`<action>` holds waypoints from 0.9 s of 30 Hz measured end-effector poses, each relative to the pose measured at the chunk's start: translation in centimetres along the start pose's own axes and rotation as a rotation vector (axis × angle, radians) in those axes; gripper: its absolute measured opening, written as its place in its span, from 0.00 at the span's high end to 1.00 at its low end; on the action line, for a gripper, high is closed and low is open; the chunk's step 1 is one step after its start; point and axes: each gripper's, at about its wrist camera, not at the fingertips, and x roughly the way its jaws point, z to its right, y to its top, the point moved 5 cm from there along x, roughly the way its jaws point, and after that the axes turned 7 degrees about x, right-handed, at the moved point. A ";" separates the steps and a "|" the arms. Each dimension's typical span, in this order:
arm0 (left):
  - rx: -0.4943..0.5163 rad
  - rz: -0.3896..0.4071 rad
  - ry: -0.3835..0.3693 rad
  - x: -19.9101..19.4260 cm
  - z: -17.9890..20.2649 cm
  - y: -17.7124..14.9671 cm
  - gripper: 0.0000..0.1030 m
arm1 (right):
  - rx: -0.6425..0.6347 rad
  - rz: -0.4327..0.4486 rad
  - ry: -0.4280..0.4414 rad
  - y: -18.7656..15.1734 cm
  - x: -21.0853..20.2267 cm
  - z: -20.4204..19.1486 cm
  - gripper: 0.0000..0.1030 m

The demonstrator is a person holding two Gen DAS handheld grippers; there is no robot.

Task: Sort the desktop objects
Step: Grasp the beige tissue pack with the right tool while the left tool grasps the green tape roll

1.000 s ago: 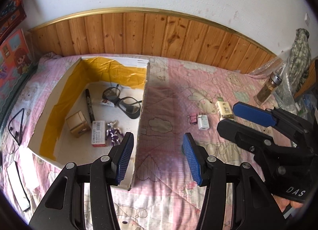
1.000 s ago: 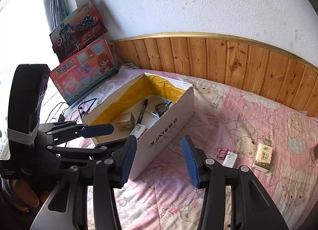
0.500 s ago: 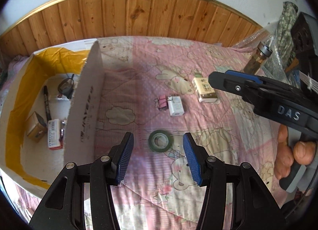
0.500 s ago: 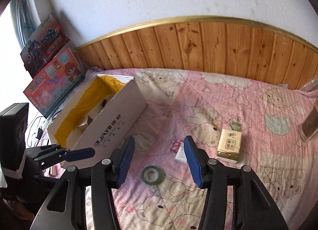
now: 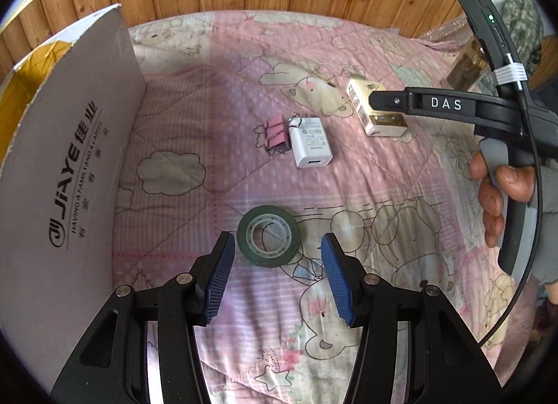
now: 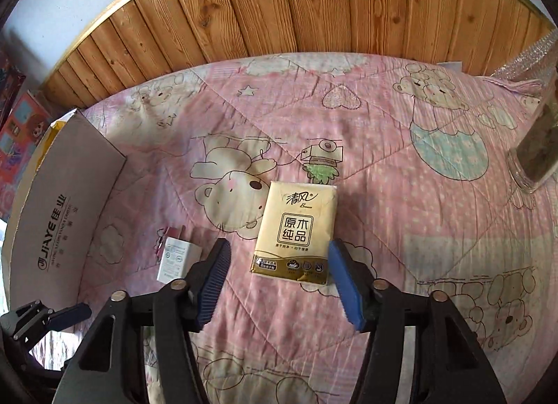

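A green tape roll [image 5: 268,236] lies flat on the pink quilt, just ahead of my left gripper [image 5: 277,240], whose blue pads stand open on either side of its near edge without touching it. My right gripper [image 6: 279,247] is low over a yellow tissue pack [image 6: 296,229]. Its jaws are opening, and the pack's near end lies between the fingertips, apart from both. The left wrist view shows the tissue pack [image 5: 362,104] partly hidden by a right finger. A white charger [image 5: 310,146] and a pink binder clip [image 5: 275,132] lie between the tape and the pack. The cardboard box [image 5: 69,160] stands at the left.
A glass bottle [image 6: 537,146] stands at the right edge of the quilt. Wooden panelling [image 6: 314,3] backs the bed. Toy boxes [image 6: 17,132] lean beyond the cardboard box [image 6: 59,208]. A person's hand [image 5: 495,195] holds the right gripper's handle.
Both grippers have dropped toward the quilt. The left swung from the box to the tape roll. The right moved over to the tissue pack and its jaws widened.
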 end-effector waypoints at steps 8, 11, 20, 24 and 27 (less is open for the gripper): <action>-0.005 0.019 0.065 2.7 0.0 -0.1 0.44 | -0.038 -0.012 -0.085 0.3 3.9 1.7 0.29; -0.025 0.012 0.084 3.2 -0.5 -0.2 0.43 | -0.071 0.019 -0.082 0.2 4.4 1.6 0.25; -0.034 0.033 0.050 2.9 -1.1 -0.3 0.78 | -0.118 0.012 -0.128 0.2 3.4 1.3 0.50; -0.085 0.044 0.009 2.3 -1.9 -0.2 0.88 | -0.124 0.018 -0.134 0.3 2.9 0.9 0.50; -0.120 0.056 -0.020 1.8 -2.4 -0.1 0.90 | -0.117 0.027 -0.132 0.1 1.9 0.7 0.50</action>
